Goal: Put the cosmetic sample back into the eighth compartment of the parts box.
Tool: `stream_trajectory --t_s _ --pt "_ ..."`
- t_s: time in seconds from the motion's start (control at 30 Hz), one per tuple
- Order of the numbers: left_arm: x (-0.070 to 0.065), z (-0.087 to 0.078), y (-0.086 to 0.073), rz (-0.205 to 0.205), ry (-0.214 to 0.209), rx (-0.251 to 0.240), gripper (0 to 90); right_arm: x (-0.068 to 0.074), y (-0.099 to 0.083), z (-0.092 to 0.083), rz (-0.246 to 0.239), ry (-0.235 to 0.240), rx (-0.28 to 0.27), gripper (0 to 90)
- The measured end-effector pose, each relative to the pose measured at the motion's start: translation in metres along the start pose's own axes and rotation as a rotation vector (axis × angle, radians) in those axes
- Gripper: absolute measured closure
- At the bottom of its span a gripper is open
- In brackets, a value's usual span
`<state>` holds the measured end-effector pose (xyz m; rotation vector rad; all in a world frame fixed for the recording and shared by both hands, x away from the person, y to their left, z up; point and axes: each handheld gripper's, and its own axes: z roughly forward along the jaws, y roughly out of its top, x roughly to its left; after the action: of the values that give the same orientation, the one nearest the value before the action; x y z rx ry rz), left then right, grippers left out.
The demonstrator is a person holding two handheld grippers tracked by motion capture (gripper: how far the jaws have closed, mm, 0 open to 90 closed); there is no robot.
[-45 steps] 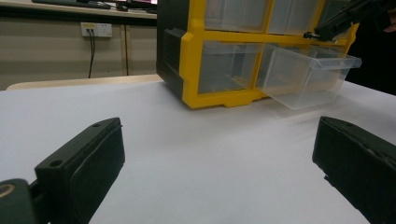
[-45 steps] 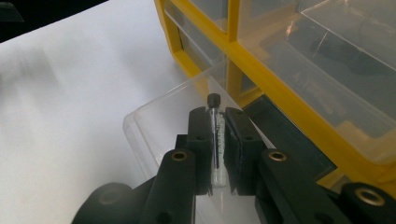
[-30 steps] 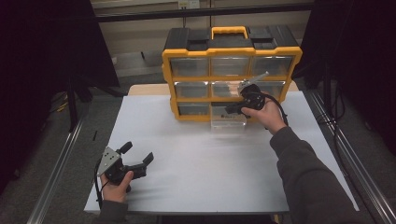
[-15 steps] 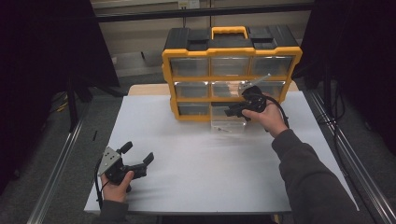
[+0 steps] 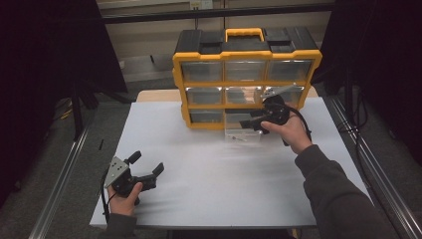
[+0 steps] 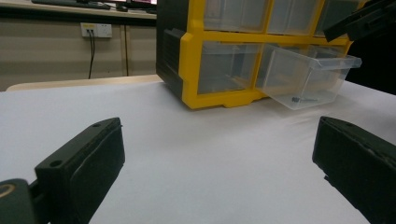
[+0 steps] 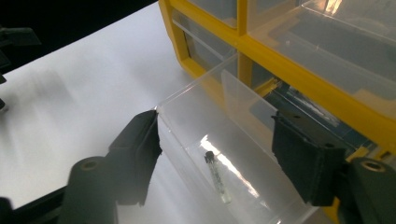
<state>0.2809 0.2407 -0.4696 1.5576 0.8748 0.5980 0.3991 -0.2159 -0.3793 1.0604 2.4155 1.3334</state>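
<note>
My right gripper (image 5: 250, 122) is at the yellow organizer (image 5: 244, 74), jaws wide apart, straddling the clear drawer (image 5: 244, 133) pulled out of the bottom row, middle slot. In my right gripper view one jaw sits against the drawer's (image 7: 243, 154) outer corner, front wall right at its pad; the other jaw is over the drawer's far side, next to the yellow frame. Not clamped on anything, the drawer is simply between the jaws.

Inside the drawer, between my jaws and slightly below them: one small screw (image 7: 215, 175) with a dark head, lying flat on the clear floor. Drawer tilts down at its front, its front end resting on the white table (image 5: 199, 199), back end in the slot.

My left gripper (image 5: 147, 167) is well apart from all that, near the table's near-left corner, held in my left hand (image 5: 124, 195), grey plate on top. Jaws wide open, nothing between them. From my left gripper view: bare white table under and ahead of the jaws, organizer (image 6: 224, 56) far ahead and to the right, the drawer (image 6: 306, 77) sticking out of it with the screw (image 6: 301, 99) visible through the wall. My right gripper (image 6: 359, 21) shows above that drawer, top right corner.

Other organizer drawers in view are closed. Black lid with a yellow handle (image 5: 244, 34) on top.
</note>
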Motion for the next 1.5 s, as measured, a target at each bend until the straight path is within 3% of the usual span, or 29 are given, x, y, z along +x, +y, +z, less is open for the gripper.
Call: stream_trajectory --t_s 0.43,0.83,1.07,1.47,1.5 --pt "0.0 0.0 0.0 0.003 0.0 0.003 2.3 0.011 -0.027 -0.024 0.017 -0.014 -0.084 17.1" --pt "0.0 0.0 0.0 0.002 0.002 0.001 2.3 0.025 -0.059 -0.043 0.009 -0.005 -0.15 13.0" --pt "0.0 0.0 0.0 0.001 0.003 0.0 2.3 0.031 -0.079 -0.055 0.002 -0.03 -0.182 11.0" --pt "0.0 -0.001 0.0 0.02 0.002 0.01 2.3 0.043 -0.131 -0.074 0.029 -0.09 -0.254 8.4" --pt "-0.001 0.0 0.0 -0.002 -0.006 0.001 2.3 0.044 -0.139 -0.076 0.031 -0.097 -0.261 8.2"
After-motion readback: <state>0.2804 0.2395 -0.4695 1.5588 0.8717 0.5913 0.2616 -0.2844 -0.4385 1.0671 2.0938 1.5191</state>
